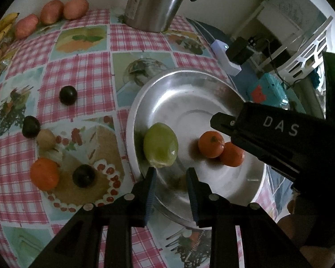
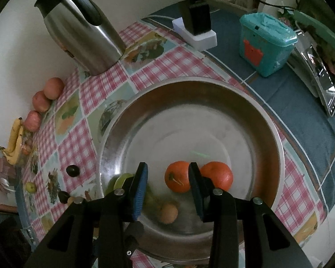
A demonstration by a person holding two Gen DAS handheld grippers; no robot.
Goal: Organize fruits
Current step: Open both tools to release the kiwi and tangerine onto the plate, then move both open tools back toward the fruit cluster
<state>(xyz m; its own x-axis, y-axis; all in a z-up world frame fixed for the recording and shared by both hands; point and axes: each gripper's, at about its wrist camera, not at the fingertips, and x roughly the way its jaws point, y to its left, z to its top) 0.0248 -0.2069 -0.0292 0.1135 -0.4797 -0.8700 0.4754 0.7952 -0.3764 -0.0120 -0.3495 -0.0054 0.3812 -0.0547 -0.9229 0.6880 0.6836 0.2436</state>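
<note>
A yellow-green oval lemon-like fruit (image 1: 160,144) lies in the wide shallow steel bowl (image 1: 185,84), on the bowl's sloping inner wall at its left side. In the left wrist view the fruit's long axis runs roughly up and down the picture, slightly tilted, and its blunter lower end points toward the left hand-held gripper (image 1: 170,193). That gripper's jaws stand apart with nothing between them, hovering just short of the fruit over the bowl's near rim.

Two round orange tangerines (image 1: 211,144) (image 1: 232,154) sit touching each other on the bowl's flat floor, well apart from the green fruit. The right hand-held gripper (image 2: 168,188) hangs above them with its jaws spread and empty; from its own camera, one tangerine (image 2: 177,176) shows between the fingers and the other (image 2: 217,175) lies just outside the right finger.

Outside the bowl, on the table's pink-checked oilcloth (image 1: 84,78), lie a third orange tangerine (image 1: 44,174), three dark round plums (image 1: 68,95) (image 1: 31,126) (image 1: 84,176) and a small pale brownish fruit (image 1: 46,139) touching one plum. Farther back stand a brushed-steel thermos jug (image 2: 82,35), three reddish apples (image 1: 51,14) in a row and a bunch of yellow bananas (image 2: 14,141).
</note>
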